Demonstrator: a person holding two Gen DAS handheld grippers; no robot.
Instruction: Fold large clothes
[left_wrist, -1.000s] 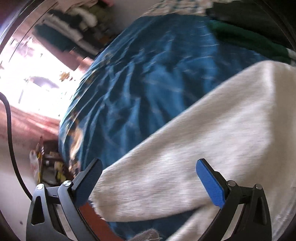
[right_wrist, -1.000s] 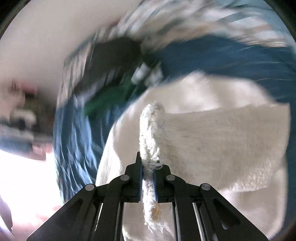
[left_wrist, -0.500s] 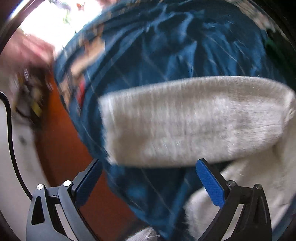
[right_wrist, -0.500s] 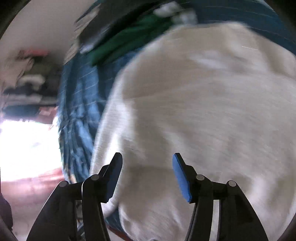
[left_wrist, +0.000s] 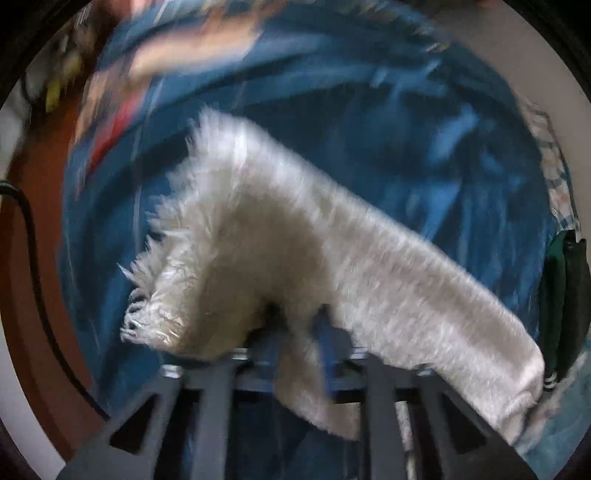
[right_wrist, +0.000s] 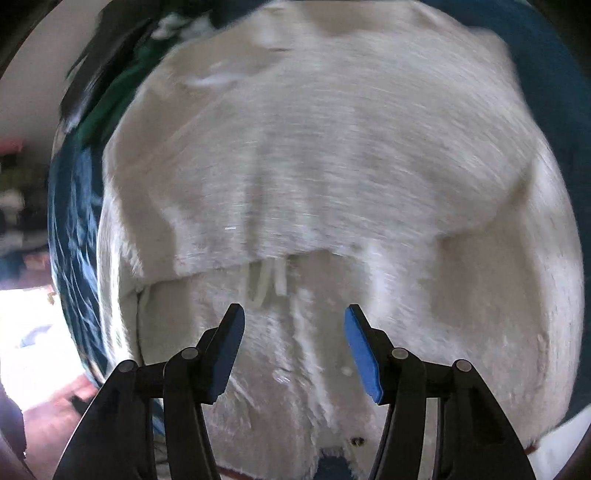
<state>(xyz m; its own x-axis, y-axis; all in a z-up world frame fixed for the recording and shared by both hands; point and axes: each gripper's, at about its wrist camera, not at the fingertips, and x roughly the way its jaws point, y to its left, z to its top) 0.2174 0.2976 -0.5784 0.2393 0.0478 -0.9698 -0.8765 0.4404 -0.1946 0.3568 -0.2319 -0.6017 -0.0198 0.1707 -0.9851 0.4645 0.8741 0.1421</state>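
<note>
A fluffy white garment (right_wrist: 332, 155) lies on a blue bedspread (left_wrist: 388, 129). In the left wrist view my left gripper (left_wrist: 295, 332) is shut on a long white part of the garment (left_wrist: 295, 236), likely a sleeve, with its frayed cuff end (left_wrist: 147, 317) hanging to the left; the view is blurred. In the right wrist view my right gripper (right_wrist: 295, 343) is open and empty, just above the garment, where one layer is folded over another and short white drawstrings (right_wrist: 269, 280) hang out.
Dark green and black clothes (right_wrist: 107, 74) lie at the far edge of the bed, also seen in the left wrist view (left_wrist: 561, 302). A reddish floor (left_wrist: 22, 295) and a black cable (left_wrist: 37, 280) lie left of the bed. Shelves with clothes (right_wrist: 14, 206) stand beyond.
My right gripper let go of the white garment and opened. My left gripper, open before, swung over the sleeve and shut on it.
</note>
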